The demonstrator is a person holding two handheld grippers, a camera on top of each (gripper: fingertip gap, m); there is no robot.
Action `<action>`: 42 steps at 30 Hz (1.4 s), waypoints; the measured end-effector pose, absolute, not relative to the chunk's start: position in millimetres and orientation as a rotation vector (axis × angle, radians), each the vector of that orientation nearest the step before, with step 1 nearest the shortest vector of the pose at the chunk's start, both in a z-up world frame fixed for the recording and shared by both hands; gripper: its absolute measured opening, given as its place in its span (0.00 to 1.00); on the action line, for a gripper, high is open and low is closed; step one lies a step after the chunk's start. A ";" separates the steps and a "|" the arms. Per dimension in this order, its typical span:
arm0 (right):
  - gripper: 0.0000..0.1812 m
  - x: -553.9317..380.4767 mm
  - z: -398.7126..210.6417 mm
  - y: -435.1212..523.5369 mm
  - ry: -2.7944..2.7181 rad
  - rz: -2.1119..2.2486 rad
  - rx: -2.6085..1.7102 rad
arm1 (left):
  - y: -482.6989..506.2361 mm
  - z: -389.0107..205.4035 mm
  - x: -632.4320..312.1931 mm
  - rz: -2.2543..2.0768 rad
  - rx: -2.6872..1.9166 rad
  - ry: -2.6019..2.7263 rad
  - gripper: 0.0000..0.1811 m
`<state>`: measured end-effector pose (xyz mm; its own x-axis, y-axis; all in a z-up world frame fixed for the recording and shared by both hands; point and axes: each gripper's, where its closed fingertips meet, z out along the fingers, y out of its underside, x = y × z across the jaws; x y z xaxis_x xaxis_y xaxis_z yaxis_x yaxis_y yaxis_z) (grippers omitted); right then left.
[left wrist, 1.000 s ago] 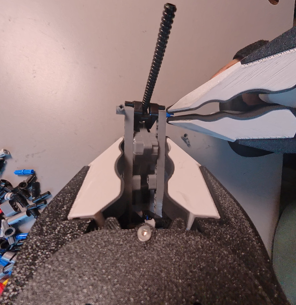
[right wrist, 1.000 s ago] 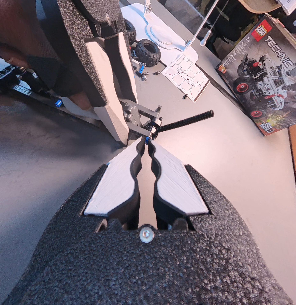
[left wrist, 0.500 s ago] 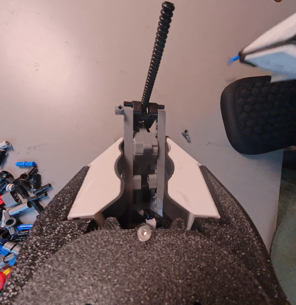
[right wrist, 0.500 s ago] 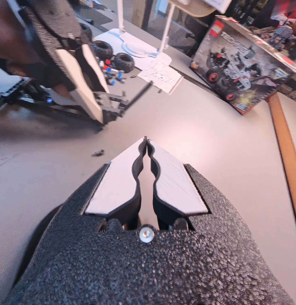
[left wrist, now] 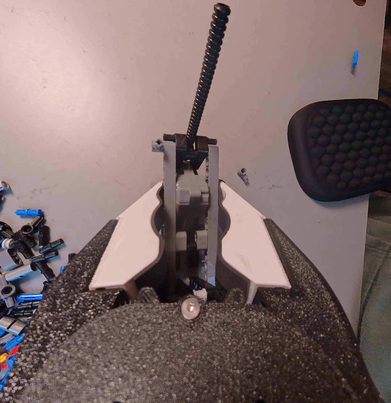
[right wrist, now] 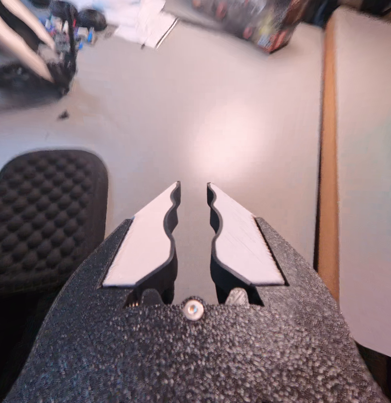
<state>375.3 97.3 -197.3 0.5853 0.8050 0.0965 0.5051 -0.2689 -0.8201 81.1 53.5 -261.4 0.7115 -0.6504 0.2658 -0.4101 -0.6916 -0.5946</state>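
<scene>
Left gripper (left wrist: pixel 191 187): closed around a grey brick-built frame (left wrist: pixel 190 209), which stands lengthwise between the two white fingers (left wrist: pixel 135 244) and reaches past their tips.

Frame's long axis: in line with the left gripper's fingers, pointing away from the camera; a black ribbed hose (left wrist: pixel 206 74) rises from the black connector (left wrist: pixel 190 145) at the frame's far end and leans slightly right.

Right gripper (right wrist: pixel 193 185): open, a clear gap between its tips, nothing in it; it hangs over bare grey table (right wrist: pixel 212 98).

Which gripper is nearer the frame: the left, which has it; the right is well apart, with the frame and left gripper showing only as a blur at the upper left of the right wrist view.

Blue pin (left wrist: pixel 355 57): lies loose on the table near its right edge, far to the right of the hose.

Small grey connector (left wrist: pixel 243 174): on the table just right of the frame.

Loose parts pile (left wrist: pixel 17 250): black, grey, blue and red pieces to the left of the left gripper.

Black padded armrest (left wrist: pixel 343 150): at the table's right edge.

Boxes and paper sheets: at the table's far side, too blurred to tell more.
</scene>
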 end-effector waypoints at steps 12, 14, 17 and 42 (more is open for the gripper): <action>0.00 411.7 -280.2 39.7 -1.313 0.414 -2.103 | 51.3 -261.3 85.2 -0.651 -2.407 0.823 0.26; 0.00 411.7 -280.5 39.7 -1.323 0.404 -2.102 | 50.5 -261.2 85.7 -0.654 -2.405 0.827 0.26; 0.00 412.7 -278.5 44.0 -1.315 0.377 -2.101 | 49.6 -261.3 86.2 -0.658 -2.404 0.833 0.26; 0.02 120.6 -195.9 128.7 -1.600 0.684 -1.474 | 15.4 -260.7 102.4 -0.706 -2.388 0.921 0.26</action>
<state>120.6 128.7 -195.9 0.0385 0.9765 0.2122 0.5213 0.1615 -0.8379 102.4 15.4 -260.7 0.6401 -0.7123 0.2881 -0.4639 -0.6572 -0.5941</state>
